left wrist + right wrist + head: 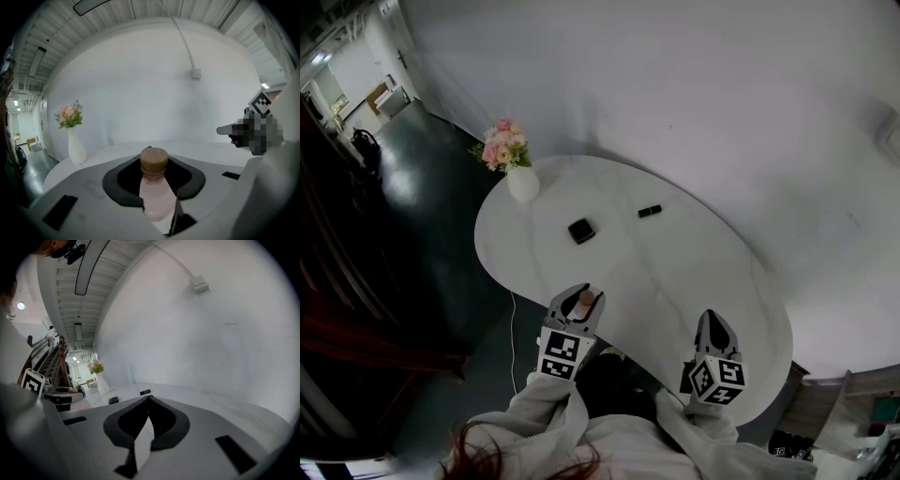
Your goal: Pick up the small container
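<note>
1. Head view: my left gripper (582, 294) hangs over the near left edge of the white table (694, 253), pinching the small container (586, 301), a pink bottle with a tan cap. My right gripper (712, 321) hangs near the right. The only print is the black-and-white squares on my marker cubes. Farther off lie a square black case (581, 230) and a black bar (650, 211), with a flower vase (521, 181) at the far left.
2. Left gripper view: my jaws clamp the container (155, 192) upright by its body; I see no label on it.
3. Right gripper view: my jaws are pressed together at their tips, holding nothing.
</note>
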`<state>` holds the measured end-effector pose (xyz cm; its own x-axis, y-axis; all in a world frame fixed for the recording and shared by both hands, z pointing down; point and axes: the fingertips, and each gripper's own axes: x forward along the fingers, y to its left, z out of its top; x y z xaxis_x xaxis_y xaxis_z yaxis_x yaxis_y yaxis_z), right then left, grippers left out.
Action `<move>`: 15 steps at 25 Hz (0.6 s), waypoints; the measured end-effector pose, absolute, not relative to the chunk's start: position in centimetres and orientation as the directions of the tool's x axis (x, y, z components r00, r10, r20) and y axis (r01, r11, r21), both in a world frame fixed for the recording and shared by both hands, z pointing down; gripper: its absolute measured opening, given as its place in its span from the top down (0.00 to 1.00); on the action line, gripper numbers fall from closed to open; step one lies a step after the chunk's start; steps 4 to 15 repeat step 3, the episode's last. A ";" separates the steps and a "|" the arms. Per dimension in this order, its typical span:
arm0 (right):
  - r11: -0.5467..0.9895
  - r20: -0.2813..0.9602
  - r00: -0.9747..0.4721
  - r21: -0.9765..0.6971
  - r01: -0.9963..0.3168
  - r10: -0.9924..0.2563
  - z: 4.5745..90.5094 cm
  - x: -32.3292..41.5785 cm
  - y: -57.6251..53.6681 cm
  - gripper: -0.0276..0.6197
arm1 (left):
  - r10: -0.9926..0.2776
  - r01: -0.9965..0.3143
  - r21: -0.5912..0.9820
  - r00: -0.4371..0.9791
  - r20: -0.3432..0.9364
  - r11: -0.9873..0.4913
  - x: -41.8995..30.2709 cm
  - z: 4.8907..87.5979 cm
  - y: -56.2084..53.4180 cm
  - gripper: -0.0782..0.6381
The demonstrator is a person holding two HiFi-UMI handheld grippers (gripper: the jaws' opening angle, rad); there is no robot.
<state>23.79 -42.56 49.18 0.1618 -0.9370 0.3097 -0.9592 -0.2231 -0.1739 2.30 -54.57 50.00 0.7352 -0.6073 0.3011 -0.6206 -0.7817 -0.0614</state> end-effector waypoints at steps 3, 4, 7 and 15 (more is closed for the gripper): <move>-0.225 0.312 0.162 -0.178 -0.958 -0.936 49.4 24.1 -42.8 0.88 | -0.604 -0.618 -0.061 0.737 0.303 -0.784 2.8 50.1 -54.9 0.72; -0.225 0.312 0.162 -0.178 -0.958 -0.936 49.4 24.1 -42.8 0.88 | -0.604 -0.618 -0.061 0.737 0.303 -0.784 2.8 50.1 -54.9 0.72; -0.225 0.312 0.162 -0.178 -0.958 -0.936 49.4 24.1 -42.8 0.88 | -0.604 -0.618 -0.061 0.737 0.303 -0.784 2.8 50.1 -54.9 0.72; -0.225 0.312 0.162 -0.178 -0.958 -0.936 49.4 24.1 -42.8 0.88 | -0.604 -0.618 -0.061 0.737 0.303 -0.784 2.8 50.1 -54.9 0.72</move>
